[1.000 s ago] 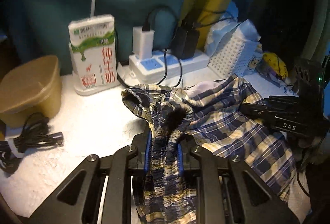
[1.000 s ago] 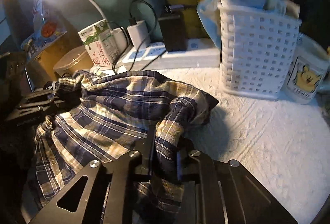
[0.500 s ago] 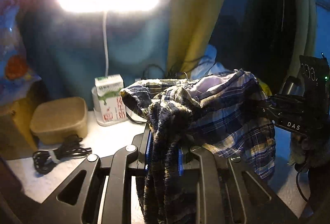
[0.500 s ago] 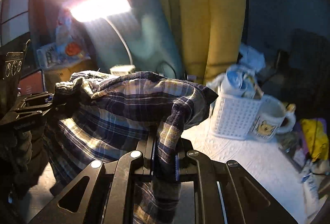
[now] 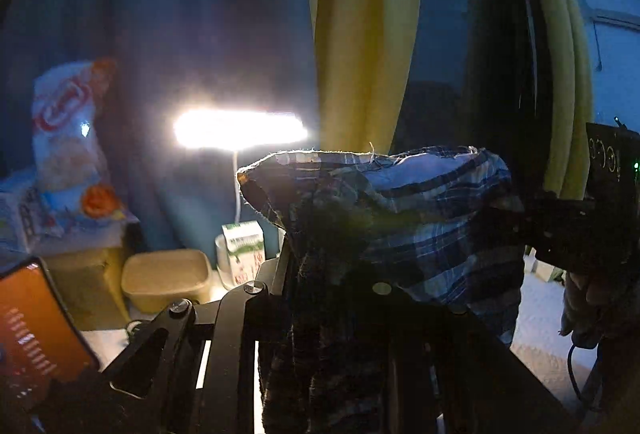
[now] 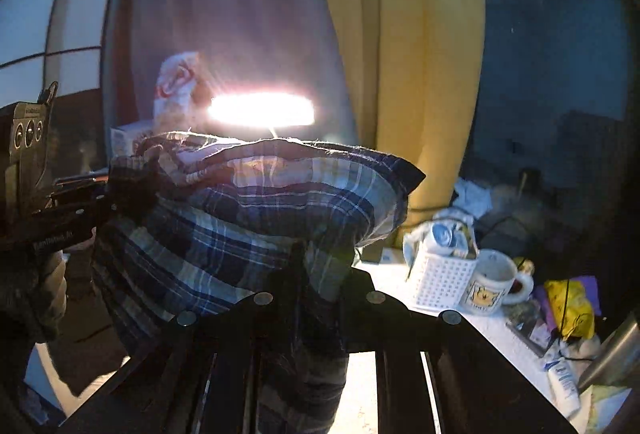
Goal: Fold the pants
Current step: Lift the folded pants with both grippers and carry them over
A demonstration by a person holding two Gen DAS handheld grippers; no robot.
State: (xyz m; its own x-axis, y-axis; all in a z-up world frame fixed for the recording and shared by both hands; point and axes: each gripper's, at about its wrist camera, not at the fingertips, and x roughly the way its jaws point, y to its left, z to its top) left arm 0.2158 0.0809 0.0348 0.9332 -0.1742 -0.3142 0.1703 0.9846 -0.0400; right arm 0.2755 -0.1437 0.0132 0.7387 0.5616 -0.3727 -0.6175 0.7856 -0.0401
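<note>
Left gripper holds one end of the plaid pants, jaws pressed together on a bunched fold of the cloth, which hangs down between the fingers; the pants hang in the air between the two grippers, clear of the white table, the upper edge running roughly level from one grip to the other; judged purpose of the two-point hold: let the cloth drop freely so the crumple falls out before it is laid flat; the middle sags into a pouch, so the span looks too slack for a clean fold yet; right gripper pinches the other end, jaws likewise shut on gathered fabric; which part of the garment each grip has (waistband or leg) cannot be told, the cloth being dark and backlit by the lamp; below right, a white basket and mug stand near the table's rear edge; risk judged: hanging cloth could brush them when lowered.
</note>
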